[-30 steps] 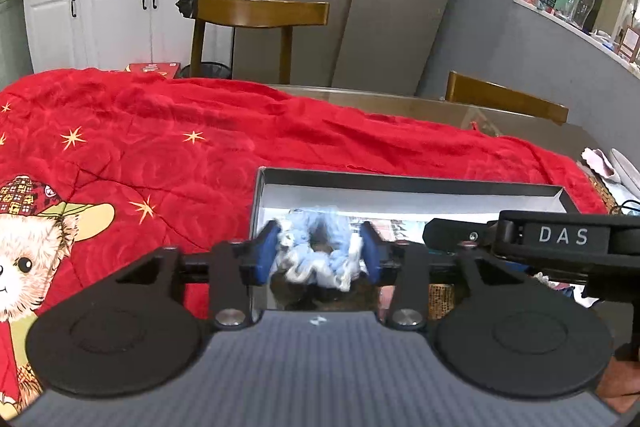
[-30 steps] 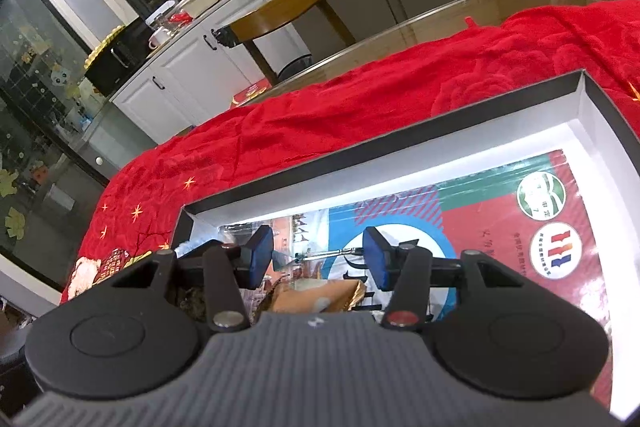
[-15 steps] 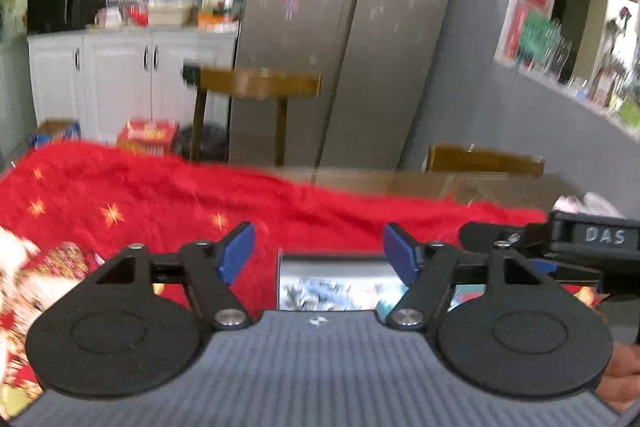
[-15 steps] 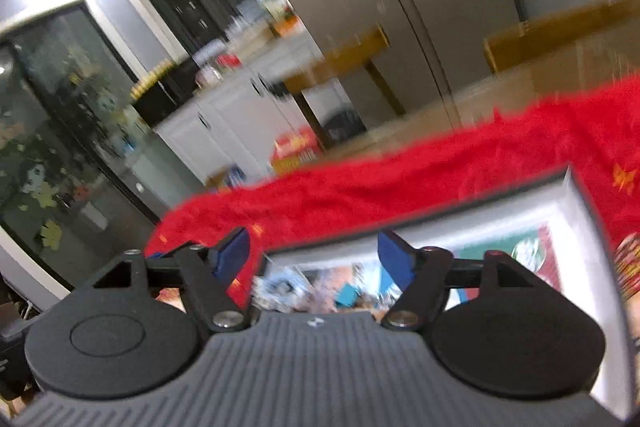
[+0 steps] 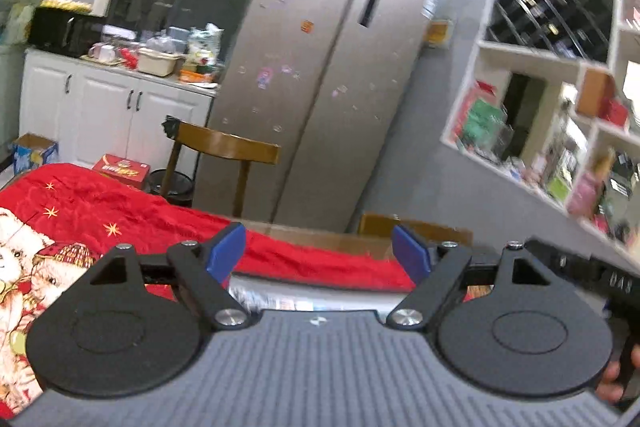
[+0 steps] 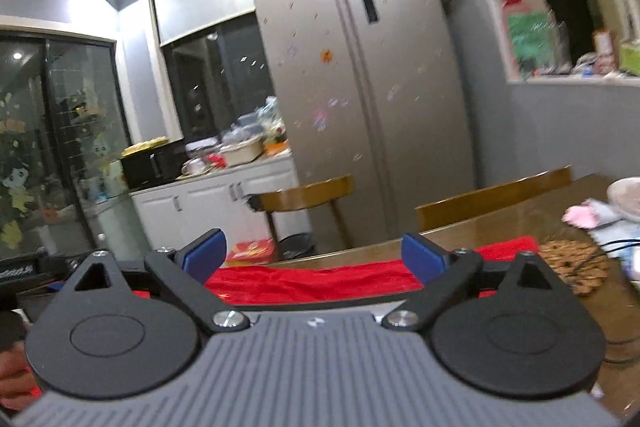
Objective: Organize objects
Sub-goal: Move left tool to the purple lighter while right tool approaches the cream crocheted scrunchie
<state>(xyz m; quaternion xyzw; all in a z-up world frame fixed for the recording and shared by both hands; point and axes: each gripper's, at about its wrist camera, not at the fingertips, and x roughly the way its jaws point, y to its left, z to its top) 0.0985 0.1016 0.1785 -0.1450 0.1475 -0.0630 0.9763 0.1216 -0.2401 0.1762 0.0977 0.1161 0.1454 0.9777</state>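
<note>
My left gripper (image 5: 319, 253) is open and empty, raised and tilted up toward the room. Below it only a blurred strip of the box (image 5: 304, 297) shows above the gripper body, on the red blanket (image 5: 120, 211). My right gripper (image 6: 314, 258) is open and empty, also raised and level, with the red blanket (image 6: 316, 279) low in view. The box's contents are hidden in both views. The other gripper shows at the right edge of the left wrist view (image 5: 588, 271).
Wooden chairs (image 5: 228, 147) stand beyond the table, in front of a grey fridge (image 5: 320, 99). White cabinets (image 5: 100, 111) are at the back left. A woven mat (image 6: 576, 267), cables and a bowl (image 6: 626, 197) lie on the bare table at right.
My left gripper let go of the blue-white scrunchie over the box and opened wide. Both grippers lifted and tilted up, so the box dropped almost out of view.
</note>
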